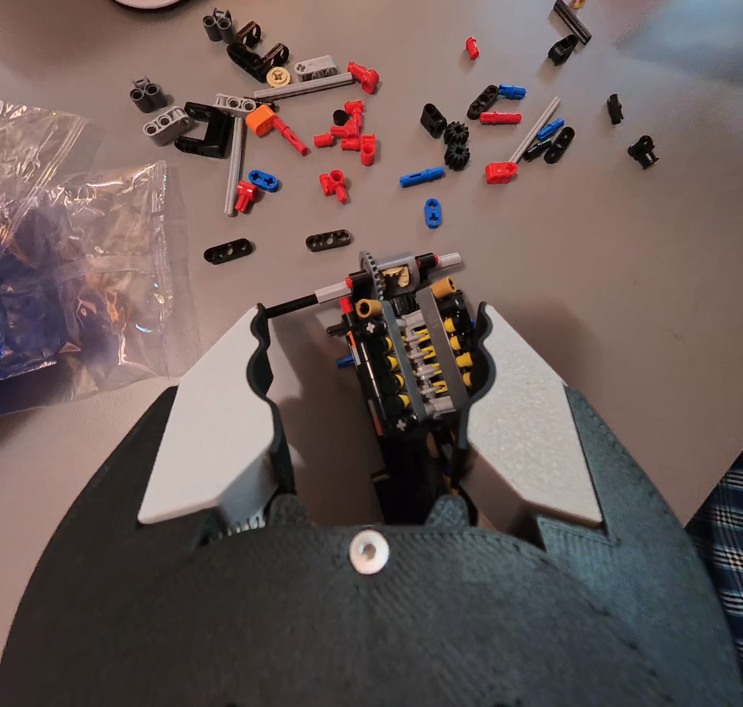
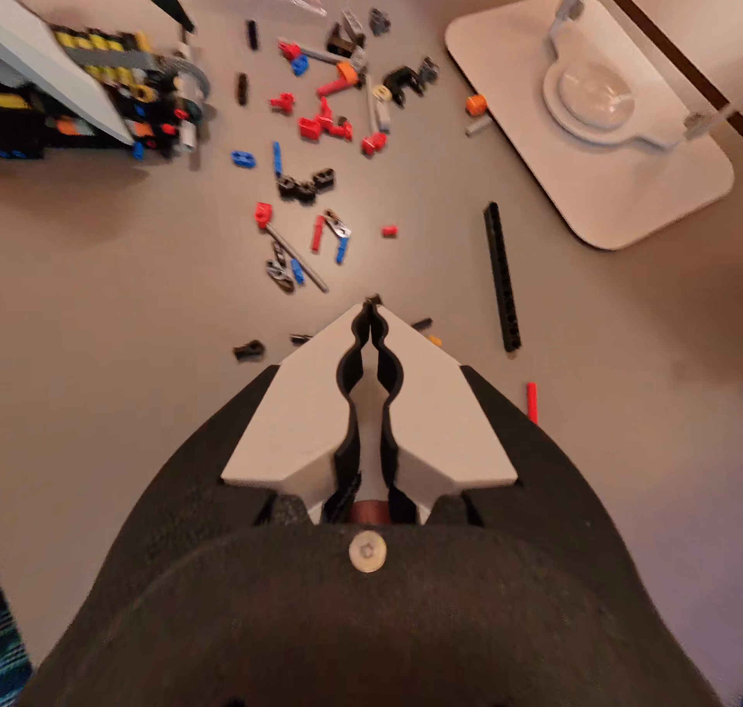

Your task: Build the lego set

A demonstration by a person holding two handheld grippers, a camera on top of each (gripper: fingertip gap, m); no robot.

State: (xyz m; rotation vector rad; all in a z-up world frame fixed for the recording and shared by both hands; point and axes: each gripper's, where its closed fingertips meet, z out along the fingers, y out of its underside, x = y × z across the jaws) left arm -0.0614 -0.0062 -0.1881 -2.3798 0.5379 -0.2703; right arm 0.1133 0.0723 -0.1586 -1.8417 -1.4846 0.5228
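My left gripper (image 1: 372,308) stands wide and holds the partly built lego assembly (image 1: 410,346), a black and grey engine block with yellow pistons and a grey gear. Its right pad (image 1: 484,346) presses the block's side, and its left fingertip (image 1: 259,318) meets the end of the black axle (image 1: 289,306). In the right wrist view the assembly (image 2: 120,69) hangs above the table at the upper left. My right gripper (image 2: 372,306) is shut, with a small dark piece (image 2: 373,298) pinched at its very tips, low over the table.
Loose red, blue, black and grey pieces (image 1: 345,133) lie scattered on the grey table (image 1: 603,245). Clear plastic bags (image 1: 80,265) lie at the left. A white stand base (image 2: 583,125), a long black beam (image 2: 502,278) and a red pin (image 2: 532,402) lie to the right of my right gripper. Between my right fingertips and the red pin (image 2: 532,402) there is roughly 11 cm.
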